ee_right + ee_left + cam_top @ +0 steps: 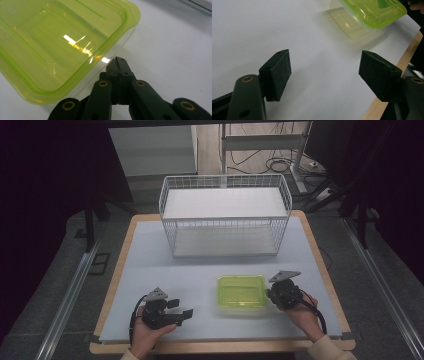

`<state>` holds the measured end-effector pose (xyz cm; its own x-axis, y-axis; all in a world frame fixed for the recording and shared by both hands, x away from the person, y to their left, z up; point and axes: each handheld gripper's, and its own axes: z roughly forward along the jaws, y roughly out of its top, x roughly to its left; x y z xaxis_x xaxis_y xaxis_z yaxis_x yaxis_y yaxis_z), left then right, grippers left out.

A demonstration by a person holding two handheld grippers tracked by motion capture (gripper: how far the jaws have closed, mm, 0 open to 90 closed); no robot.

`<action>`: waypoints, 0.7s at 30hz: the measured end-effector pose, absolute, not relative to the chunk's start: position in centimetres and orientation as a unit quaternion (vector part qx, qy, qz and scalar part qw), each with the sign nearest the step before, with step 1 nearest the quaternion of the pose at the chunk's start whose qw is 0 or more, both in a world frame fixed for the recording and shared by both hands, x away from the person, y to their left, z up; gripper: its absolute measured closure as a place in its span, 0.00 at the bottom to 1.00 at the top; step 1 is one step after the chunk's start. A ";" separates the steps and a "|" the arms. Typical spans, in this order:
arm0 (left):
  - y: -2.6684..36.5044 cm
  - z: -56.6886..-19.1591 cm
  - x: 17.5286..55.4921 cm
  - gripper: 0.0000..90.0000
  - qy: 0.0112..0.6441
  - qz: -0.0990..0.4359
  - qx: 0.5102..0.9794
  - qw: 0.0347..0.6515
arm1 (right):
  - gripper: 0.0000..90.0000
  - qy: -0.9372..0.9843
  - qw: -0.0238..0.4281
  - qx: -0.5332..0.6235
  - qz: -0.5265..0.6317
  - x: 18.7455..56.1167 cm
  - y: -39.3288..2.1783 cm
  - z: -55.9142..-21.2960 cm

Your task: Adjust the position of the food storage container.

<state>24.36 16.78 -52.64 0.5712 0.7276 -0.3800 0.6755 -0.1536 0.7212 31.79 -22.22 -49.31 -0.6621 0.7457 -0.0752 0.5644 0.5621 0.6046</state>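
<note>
1. The right tongs have their jaws pressed flat together with no gap between them. Their tips sit just under the rim of the green container, at its near edge. Whether a sliver of that rim is pinched between the jaws cannot be told.
2. In the high view the right tongs sit against the right side of the green container, held by the person's right hand.
3. The left tongs stand wide open with nothing between the pads, only bare white surface. One pad and the other are well apart.
4. From above, the left tongs sit near the front left of the table, held in the left hand with the jaws pointing towards the container and well apart from it.
5. The green container is a translucent, shallow, rectangular tub with rounded corners. It rests on the white sheet that covers the table, in the front right part. In the left gripper view the container appears tilted, with one side raised off the surface.
6. Behind it, at the far side of the table, stands a white wire basket, well apart from the container.
</note>
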 end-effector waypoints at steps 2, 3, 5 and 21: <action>16.8 -52.6 24.4 0.29 0.462 0.028 0.759 0.458 | 1.00 0.871 0.163 0.372 0.276 31.8 -21.8 -49.4; 16.8 -52.6 24.4 0.29 0.462 0.028 0.759 0.457 | 1.00 0.873 0.159 0.369 0.276 31.9 -21.4 -49.5; 16.8 -52.6 24.3 0.29 0.462 0.028 0.759 0.457 | 1.00 0.874 0.158 0.367 0.276 31.9 -20.9 -49.6; 16.9 -52.7 24.4 0.29 0.462 0.028 0.759 0.457 | 1.00 0.882 0.145 0.352 0.278 32.8 -18.5 -50.3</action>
